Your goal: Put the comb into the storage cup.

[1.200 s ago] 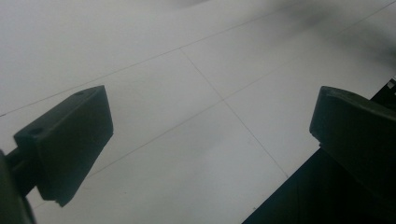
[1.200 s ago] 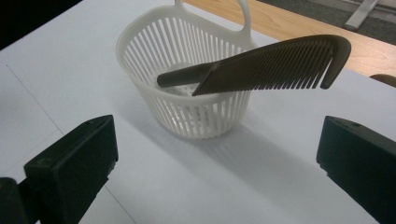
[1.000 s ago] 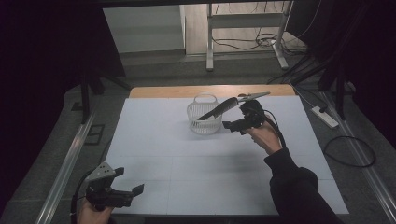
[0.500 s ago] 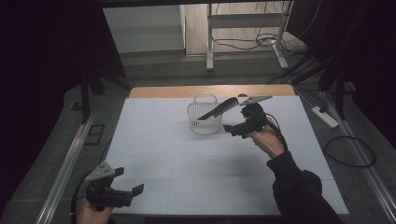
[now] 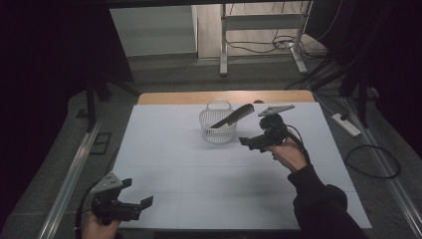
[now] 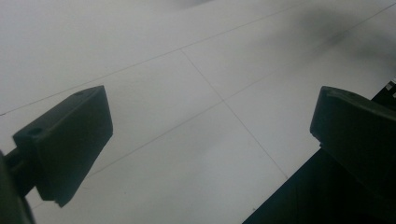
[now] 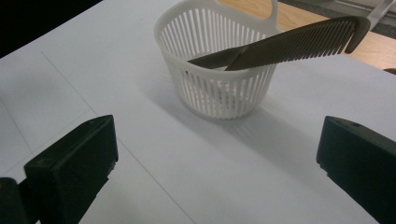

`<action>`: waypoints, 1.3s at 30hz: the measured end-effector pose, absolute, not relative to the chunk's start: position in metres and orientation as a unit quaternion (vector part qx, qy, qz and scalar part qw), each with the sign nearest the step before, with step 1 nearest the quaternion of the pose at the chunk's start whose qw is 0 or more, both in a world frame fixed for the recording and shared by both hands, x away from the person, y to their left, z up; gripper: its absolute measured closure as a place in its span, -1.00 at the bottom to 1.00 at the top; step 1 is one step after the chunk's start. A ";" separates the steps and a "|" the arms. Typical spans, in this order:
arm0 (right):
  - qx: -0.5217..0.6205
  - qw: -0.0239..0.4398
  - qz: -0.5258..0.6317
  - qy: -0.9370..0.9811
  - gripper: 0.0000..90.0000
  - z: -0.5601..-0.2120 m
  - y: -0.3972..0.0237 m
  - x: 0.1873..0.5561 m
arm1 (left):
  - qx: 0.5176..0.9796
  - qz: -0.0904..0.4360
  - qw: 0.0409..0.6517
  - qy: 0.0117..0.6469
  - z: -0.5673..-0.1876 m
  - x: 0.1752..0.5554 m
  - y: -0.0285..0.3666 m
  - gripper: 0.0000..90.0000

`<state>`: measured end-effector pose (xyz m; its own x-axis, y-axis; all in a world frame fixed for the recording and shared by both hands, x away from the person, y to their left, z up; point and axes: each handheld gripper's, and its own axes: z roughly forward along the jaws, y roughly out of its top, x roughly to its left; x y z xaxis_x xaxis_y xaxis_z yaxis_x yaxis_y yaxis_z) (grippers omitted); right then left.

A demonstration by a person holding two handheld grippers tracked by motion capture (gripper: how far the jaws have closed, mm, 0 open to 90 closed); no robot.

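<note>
We list one white table [image 5: 209,189], its top ruled by faint thin lines, with a bare wooden strip [image 5: 169,97] along the far edge. On it, towards the far middle, we find one white slatted basket [image 5: 217,125] with a loop handle [image 5: 219,104] on its far rim. One dark comb [image 5: 233,115] stands tilted in the basket, its lower end down inside and its toothed upper end leaning out over the rim to the right. In the right gripper view we see the basket [image 7: 219,70] and comb [image 7: 289,44] just beyond the jaws, the comb's fine teeth plain. The right gripper [image 5: 255,141] we find held above the table just right of the basket, apart from it, jaws spread wide with nothing between them. The left gripper [image 5: 135,194] we find at the near left corner of the table, well apart from the basket, jaws likewise spread wide and holding nothing; its own view gives bare table [image 6: 187,93] and the dark near edge. We can read no brand, label or writing on any item. Beyond the table we note a white power strip [image 5: 345,124] and cables [image 5: 370,162] on the grey floor.
</note>
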<state>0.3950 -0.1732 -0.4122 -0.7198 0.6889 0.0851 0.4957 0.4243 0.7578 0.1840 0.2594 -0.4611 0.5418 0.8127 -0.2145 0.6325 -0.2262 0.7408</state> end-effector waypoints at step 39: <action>0.333 0.131 0.393 0.847 -1.00 -0.418 -0.197 0.346 | 0.773 0.118 0.413 0.466 -0.461 0.183 0.261 -1.00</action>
<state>0.3465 -0.1975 -0.4182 -0.7443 0.6667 0.0402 0.4609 0.4691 0.7533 0.1833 0.2608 -0.4607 0.5377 0.8184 -0.2025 0.6230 -0.2239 0.7494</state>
